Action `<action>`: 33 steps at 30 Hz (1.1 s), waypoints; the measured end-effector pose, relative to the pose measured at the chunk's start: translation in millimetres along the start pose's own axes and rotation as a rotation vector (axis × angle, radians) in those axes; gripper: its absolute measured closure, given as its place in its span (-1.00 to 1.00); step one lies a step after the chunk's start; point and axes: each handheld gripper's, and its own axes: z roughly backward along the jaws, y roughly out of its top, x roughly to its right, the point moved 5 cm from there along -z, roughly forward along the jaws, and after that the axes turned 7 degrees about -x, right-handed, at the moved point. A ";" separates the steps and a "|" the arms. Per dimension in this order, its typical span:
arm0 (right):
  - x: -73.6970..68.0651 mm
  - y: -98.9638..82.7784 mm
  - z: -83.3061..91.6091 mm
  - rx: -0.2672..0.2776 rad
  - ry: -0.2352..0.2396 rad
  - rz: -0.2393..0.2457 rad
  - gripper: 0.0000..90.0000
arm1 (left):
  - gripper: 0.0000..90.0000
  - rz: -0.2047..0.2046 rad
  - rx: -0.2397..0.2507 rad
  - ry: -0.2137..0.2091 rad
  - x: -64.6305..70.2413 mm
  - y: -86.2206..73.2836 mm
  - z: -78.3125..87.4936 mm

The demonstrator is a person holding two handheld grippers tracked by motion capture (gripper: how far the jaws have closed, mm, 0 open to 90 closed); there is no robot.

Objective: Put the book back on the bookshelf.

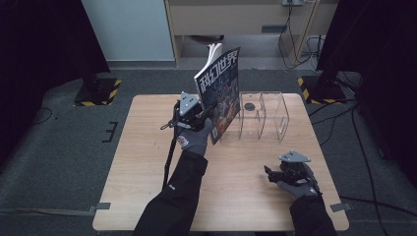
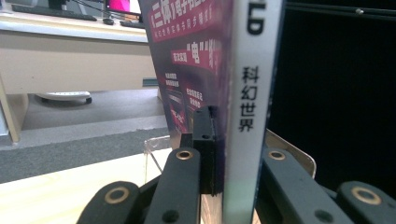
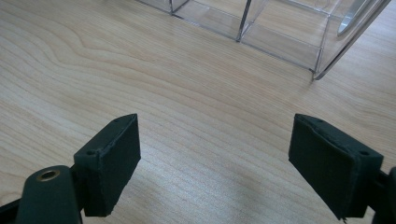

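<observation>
From above, the left gripper (image 1: pixel 209 114) has the magazine (image 1: pixel 220 96) pinched near its lower edge and holds it upright and slightly tilted, above the wooden table (image 1: pixel 147 162), just left of the clear plastic rack (image 1: pixel 263 115). The rack's compartments look bare apart from a dark round mark showing through the left one. Over at the near right, the right gripper (image 1: pixel 269 173) sits low over the table, well apart from the rack. Along the left gripper (image 2: pixel 224 154), the jaws are clamped on the magazine's white spine (image 2: pixel 250 107), purple cover (image 2: pixel 196 60) to the left. Along the right gripper (image 3: pixel 215 163), jaws spread wide, nothing between them, bare wood below, the rack (image 3: pixel 280 32) ahead with nothing in the compartments seen here.
</observation>
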 end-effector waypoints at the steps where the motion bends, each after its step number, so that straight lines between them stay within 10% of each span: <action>1: 0.2 0.1 -0.3 0.001 -0.001 0.004 -0.63 | 0.83 0.003 0.002 0.008 -1.3 -0.9 -2.9; 33: -1.3 -0.7 -2.2 -0.007 0.005 0.014 -0.63 | 0.83 0.028 -0.009 0.082 -6.1 -18.3 -54.7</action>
